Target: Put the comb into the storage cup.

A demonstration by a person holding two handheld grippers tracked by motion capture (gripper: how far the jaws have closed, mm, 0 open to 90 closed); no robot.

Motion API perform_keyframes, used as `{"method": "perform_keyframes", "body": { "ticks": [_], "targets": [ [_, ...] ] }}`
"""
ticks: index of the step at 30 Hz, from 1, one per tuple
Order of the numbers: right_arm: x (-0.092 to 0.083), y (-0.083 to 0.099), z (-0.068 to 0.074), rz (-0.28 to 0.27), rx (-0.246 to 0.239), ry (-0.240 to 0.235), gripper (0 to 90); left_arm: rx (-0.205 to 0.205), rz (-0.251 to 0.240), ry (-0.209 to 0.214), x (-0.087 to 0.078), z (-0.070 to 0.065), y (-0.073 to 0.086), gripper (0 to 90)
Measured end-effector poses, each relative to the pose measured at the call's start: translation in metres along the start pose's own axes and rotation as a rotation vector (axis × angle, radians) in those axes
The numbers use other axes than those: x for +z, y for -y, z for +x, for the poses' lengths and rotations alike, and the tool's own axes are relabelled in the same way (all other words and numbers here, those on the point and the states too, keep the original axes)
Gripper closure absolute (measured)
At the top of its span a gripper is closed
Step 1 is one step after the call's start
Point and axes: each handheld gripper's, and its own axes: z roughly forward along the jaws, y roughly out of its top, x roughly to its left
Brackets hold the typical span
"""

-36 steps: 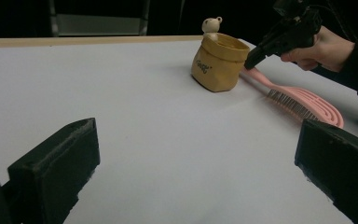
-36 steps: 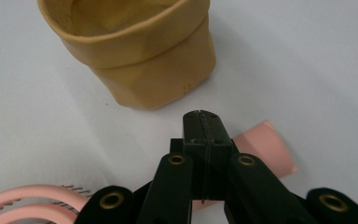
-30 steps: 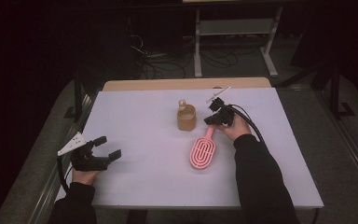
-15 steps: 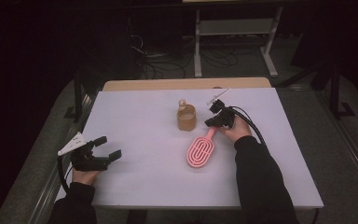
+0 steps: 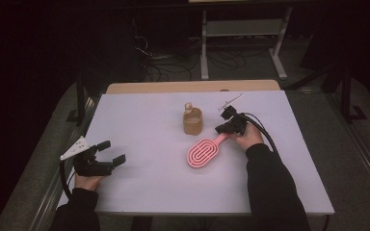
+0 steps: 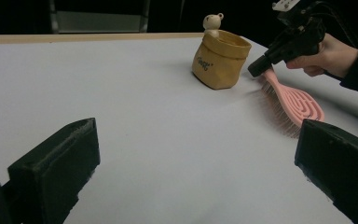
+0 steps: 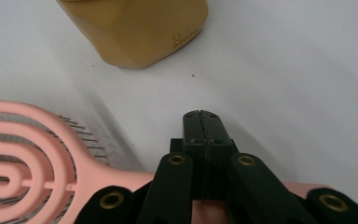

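A pink hairbrush [image 5: 202, 153] lies bristles down on the white table [image 5: 139, 120], its handle pointing toward my right gripper [image 5: 221, 129]. In the right gripper view the jaws are pressed together at the tip [image 7: 201, 121] with nothing between them, and the brush [image 7: 23, 154] handle crosses beneath them. A tan pouch [image 5: 192, 122] with a small bear figure in it stands just left of that gripper. My left gripper [image 5: 113, 150] rests open near the front left, nothing between its jaws. In its view [image 6: 196, 154] I see the pouch [image 6: 219, 60], the brush [image 6: 298, 105] and the right gripper [image 6: 261, 67].
A wooden strip [image 5: 192, 86] runs along the table's far edge. Beyond it stand a metal rack [image 5: 243, 29] and loose cables [image 5: 168, 67] on the dark floor. Bare white surface [image 5: 144, 183] lies between the two grippers.
The brush has shifted slightly to the left with the right gripper on its handle. The left gripper has stayed where it was.
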Motion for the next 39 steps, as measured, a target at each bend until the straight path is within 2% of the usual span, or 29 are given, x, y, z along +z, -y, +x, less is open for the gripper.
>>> {"method": "perform_keyframes", "body": {
  "ticks": [15,39],
  "targets": [
    [-0.014,0.015,0.003,-0.019,-0.014,0.009,88.8,0.001,0.008,0.001,0.001,0.000,0.001,0.0],
    [-0.029,0.030,0.012,-0.018,-0.049,-0.012,88.8,0.006,0.022,0.012,0.003,-0.001,0.001,0.0]
  ]
}}
